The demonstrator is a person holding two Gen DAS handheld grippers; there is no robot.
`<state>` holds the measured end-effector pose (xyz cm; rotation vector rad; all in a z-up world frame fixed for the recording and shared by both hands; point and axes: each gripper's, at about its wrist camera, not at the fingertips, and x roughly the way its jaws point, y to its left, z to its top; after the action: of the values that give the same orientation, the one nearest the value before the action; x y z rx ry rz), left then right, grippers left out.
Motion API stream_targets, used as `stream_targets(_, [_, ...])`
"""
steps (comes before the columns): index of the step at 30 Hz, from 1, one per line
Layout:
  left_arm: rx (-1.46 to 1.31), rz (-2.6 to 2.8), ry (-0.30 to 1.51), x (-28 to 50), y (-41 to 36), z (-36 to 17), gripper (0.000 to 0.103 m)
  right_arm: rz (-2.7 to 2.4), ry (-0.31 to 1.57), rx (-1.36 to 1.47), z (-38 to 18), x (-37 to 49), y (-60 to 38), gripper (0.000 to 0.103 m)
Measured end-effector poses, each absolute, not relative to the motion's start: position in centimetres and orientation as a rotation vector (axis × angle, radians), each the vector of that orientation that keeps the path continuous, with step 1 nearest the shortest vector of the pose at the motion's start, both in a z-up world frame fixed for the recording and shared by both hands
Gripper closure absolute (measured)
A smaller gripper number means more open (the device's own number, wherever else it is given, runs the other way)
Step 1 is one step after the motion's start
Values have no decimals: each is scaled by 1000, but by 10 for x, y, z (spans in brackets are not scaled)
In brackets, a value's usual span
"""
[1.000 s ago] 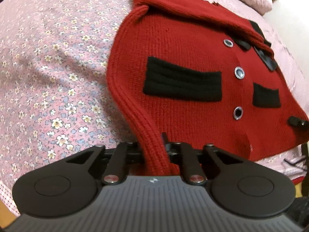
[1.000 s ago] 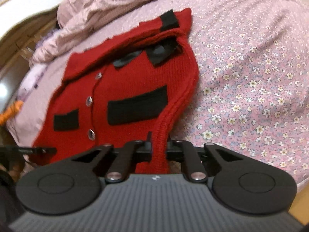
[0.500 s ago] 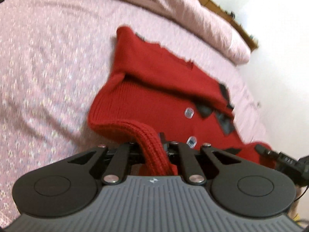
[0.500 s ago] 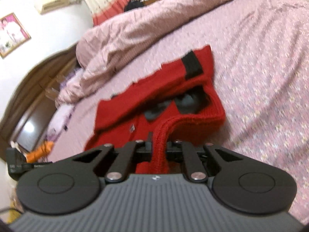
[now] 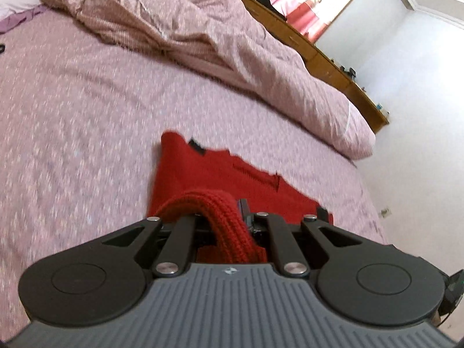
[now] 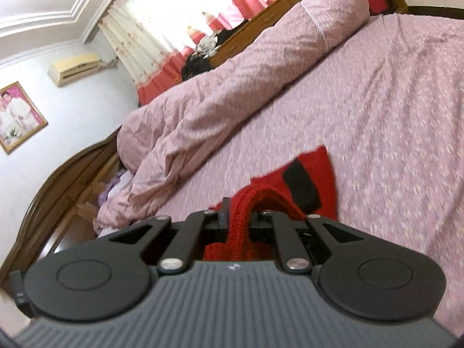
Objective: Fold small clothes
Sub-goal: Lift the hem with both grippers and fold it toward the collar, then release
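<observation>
A small red knit cardigan (image 5: 200,171) with black trim lies on the pink floral bedsheet (image 5: 72,121). My left gripper (image 5: 229,220) is shut on its ribbed bottom hem (image 5: 223,206), which arches up over the rest of the garment. In the right wrist view the cardigan (image 6: 322,174) shows a black cuff band (image 6: 301,185). My right gripper (image 6: 240,217) is shut on the hem at the other side (image 6: 242,203). The buttons and pockets are hidden under the lifted part.
A rumpled pink quilt (image 5: 220,37) lies along the far side of the bed, also in the right wrist view (image 6: 232,87). A wooden headboard (image 6: 58,179) stands at the left. A wooden dresser (image 5: 319,58) and a curtained window are beyond the bed.
Both grippers have lifted the cardigan's bottom hem and carried it forward over the front. The buttons and pockets have gone out of sight and the views have tilted up towards the quilt.
</observation>
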<state>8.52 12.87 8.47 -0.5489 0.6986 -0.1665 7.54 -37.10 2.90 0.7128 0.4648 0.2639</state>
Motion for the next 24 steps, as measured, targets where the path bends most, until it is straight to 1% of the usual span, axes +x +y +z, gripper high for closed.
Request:
stream_targets(6, [-527,-124,669,135,128,96,92,235,434,698,36,112,-374,92])
stream_targets(10, [-543,-124,686,172,130,92,92,221,429,697,35,140,-376,92])
stream_targets(24, [-479,-59,815,270,128,36,92,144,511,686,-5,215,-373,92])
